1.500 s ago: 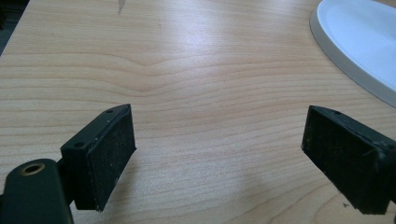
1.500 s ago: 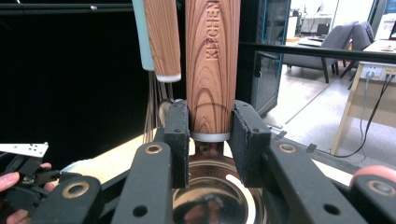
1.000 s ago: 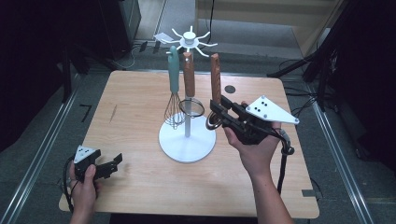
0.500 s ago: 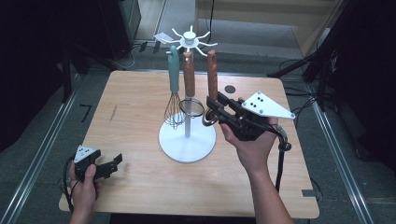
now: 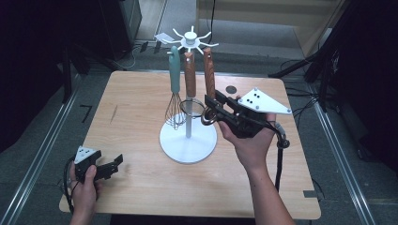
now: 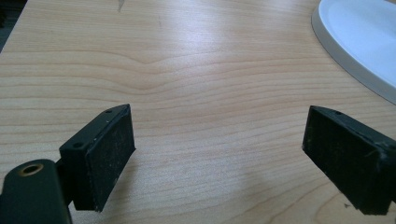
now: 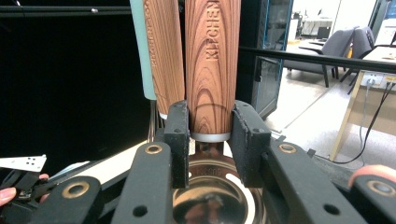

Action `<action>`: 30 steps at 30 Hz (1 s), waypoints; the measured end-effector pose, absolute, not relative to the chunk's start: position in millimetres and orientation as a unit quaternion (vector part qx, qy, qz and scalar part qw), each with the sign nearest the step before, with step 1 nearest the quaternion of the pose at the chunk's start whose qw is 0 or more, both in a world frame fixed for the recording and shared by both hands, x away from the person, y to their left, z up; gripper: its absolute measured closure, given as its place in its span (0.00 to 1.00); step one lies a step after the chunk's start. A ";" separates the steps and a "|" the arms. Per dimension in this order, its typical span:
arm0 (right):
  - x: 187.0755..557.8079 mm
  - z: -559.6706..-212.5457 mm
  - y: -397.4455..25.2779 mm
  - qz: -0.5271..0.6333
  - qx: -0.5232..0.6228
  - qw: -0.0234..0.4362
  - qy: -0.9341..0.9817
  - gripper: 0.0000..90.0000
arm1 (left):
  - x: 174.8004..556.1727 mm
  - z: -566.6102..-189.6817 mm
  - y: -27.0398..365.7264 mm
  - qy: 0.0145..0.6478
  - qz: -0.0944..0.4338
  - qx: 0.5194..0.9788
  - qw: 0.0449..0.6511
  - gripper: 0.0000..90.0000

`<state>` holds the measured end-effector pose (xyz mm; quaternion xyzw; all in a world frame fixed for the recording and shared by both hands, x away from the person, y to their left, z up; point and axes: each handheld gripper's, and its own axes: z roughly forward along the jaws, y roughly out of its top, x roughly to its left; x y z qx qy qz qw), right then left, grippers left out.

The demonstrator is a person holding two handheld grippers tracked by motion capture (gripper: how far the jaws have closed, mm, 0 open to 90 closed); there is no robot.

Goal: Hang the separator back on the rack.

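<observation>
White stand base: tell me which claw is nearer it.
Right. The right claw hangs just above the white stand base, shut on a wood-handled utensil. The left claw sits apart, near the table's front-left corner.

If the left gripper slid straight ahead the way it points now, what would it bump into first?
Probably the stand's white round base: the left gripper, jaws open, points over bare table toward it, though it might just pass beside its edge.

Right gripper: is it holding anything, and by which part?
Yes. The right gripper is shut on the ladle, its fingers clamping the bottom end of the wooden handle, at the metal collar. The ladle hangs on the rack.
</observation>
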<state>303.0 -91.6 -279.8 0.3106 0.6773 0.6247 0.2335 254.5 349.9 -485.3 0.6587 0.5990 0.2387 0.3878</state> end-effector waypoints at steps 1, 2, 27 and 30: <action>303.5 -280.1 -90.9 0.624 0.311 0.233 0.678 0.79 | 254.5 -485.4 350.0 0.599 0.239 0.659 0.388 0.11; 303.7 -280.6 -90.2 0.622 0.312 0.233 0.679 0.79 | 254.4 -485.3 350.0 0.599 0.239 0.659 0.388 0.11; 299.5 -318.7 -110.2 0.602 0.356 0.249 0.670 0.45 | 253.7 -485.0 349.6 0.597 0.241 0.659 0.389 0.11; 299.0 -325.0 -114.0 0.597 0.363 0.248 0.671 0.37 | 253.5 -485.0 349.5 0.597 0.241 0.659 0.389 0.11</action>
